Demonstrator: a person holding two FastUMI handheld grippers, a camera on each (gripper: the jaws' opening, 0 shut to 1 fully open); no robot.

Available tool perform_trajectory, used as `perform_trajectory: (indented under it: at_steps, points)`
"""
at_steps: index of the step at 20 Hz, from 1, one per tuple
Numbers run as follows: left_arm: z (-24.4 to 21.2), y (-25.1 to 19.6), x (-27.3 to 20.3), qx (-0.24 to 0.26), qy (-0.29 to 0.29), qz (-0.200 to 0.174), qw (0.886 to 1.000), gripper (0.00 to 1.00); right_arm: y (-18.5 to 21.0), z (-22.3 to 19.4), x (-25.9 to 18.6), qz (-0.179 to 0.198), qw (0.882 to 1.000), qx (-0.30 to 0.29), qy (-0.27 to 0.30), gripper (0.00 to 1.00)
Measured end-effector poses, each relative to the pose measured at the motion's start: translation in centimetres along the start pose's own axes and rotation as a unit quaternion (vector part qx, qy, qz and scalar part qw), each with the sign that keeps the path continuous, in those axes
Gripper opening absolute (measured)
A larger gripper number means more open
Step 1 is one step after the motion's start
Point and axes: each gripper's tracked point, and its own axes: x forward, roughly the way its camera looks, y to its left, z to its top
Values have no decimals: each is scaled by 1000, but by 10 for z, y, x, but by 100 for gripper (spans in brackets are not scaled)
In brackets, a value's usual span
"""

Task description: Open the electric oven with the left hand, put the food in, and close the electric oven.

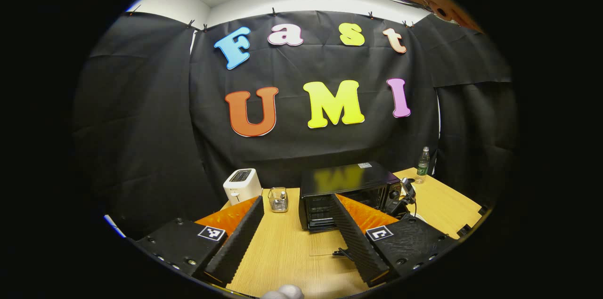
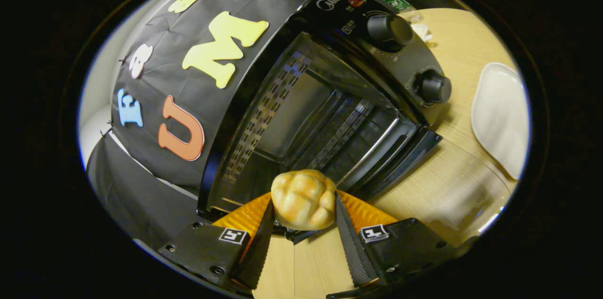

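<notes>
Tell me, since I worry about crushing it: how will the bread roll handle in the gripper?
The bread roll looks puffy, so probably light and squashable. Its lumpy, glossy crust may slip slightly. The right gripper clamps its sides, seemingly undented.

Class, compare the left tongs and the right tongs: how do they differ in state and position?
The left tongs are open and hold nothing; the right tongs are shut on the bread roll. The left tongs hang back over the wooden table, while the right tongs are close up at the open electric oven. Both point toward the oven.
</notes>
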Motion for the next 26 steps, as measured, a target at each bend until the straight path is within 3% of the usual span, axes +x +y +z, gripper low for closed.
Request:
perform_trajectory:
  at_steps: [6,10,12,18,23,25,26]
  points:
    - [-4,4,1,5,5,4,1000,93,-2,14,28,3,1000,17,-24,70]
    - [-11,0,5,3,15,2,1000,93,-4,22,32,-16,999,-13,-35,70]
    - [-11,-2,6,1,15,0,1000,93,-8,26,32,-36,998,-40,-43,71]
    - [-10,-5,8,4,16,-3,1000,93,-11,29,29,-71,989,-116,-53,87]
    - [-12,-6,10,6,10,-4,1000,93,-9,35,14,-77,982,-162,-65,94]
    - [-9,-5,11,6,4,-5,1000,93,-1,46,-6,-70,973,-207,-79,94]
    - [-8,-5,11,3,1,-6,1000,88,4,50,-21,-67,967,-230,-84,94]
